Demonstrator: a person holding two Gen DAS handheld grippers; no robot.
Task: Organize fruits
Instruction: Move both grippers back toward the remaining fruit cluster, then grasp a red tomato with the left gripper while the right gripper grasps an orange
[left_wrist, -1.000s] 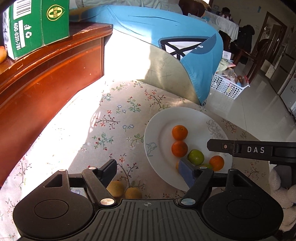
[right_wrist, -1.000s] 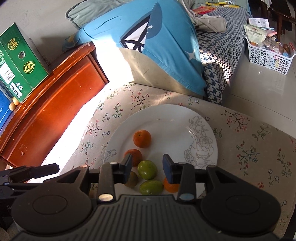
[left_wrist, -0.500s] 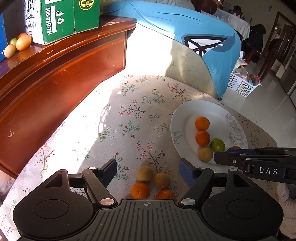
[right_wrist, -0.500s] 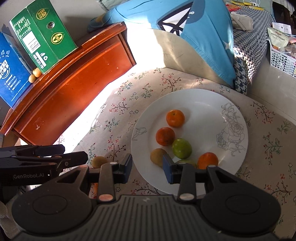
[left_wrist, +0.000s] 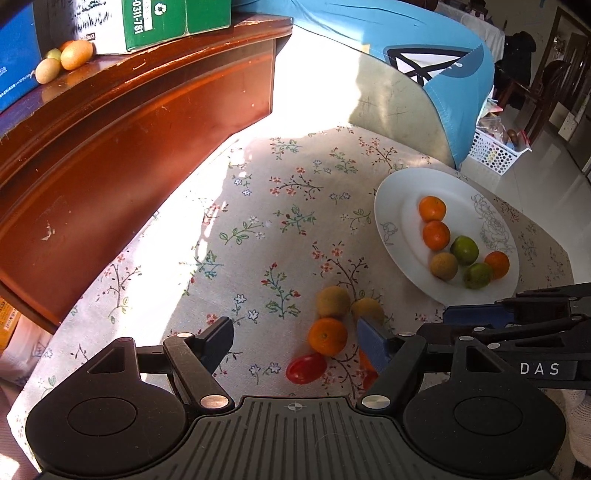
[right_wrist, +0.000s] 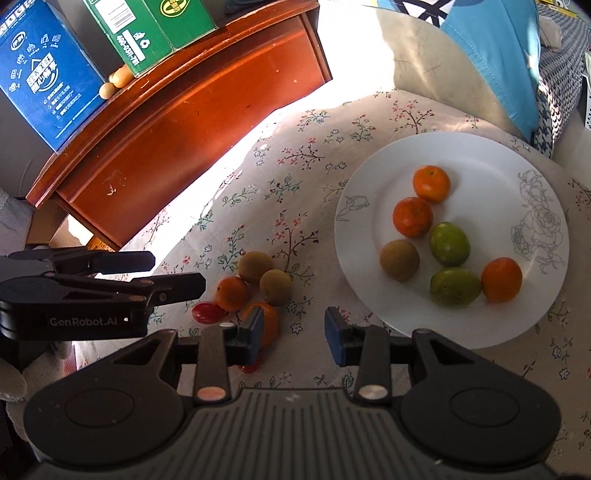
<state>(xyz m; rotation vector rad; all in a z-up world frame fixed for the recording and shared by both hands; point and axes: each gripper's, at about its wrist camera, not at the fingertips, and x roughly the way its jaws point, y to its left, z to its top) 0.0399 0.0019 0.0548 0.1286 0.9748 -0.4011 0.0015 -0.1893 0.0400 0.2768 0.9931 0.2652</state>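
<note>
Both your left gripper (left_wrist: 295, 341) and right gripper (right_wrist: 293, 334) hover with jaws open, empty. Loose fruit (left_wrist: 328, 336) sits clustered on the desk (left_wrist: 258, 206) beside the plate (right_wrist: 480, 155). It looks round, light, rollable; pinch each across its middle, gently with the soft red tomato (left_wrist: 306, 368).

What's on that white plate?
On the white plate: three oranges, two green fruits and a brown kiwi-like fruit. The right gripper's finger covers a little of the near rim.
</note>
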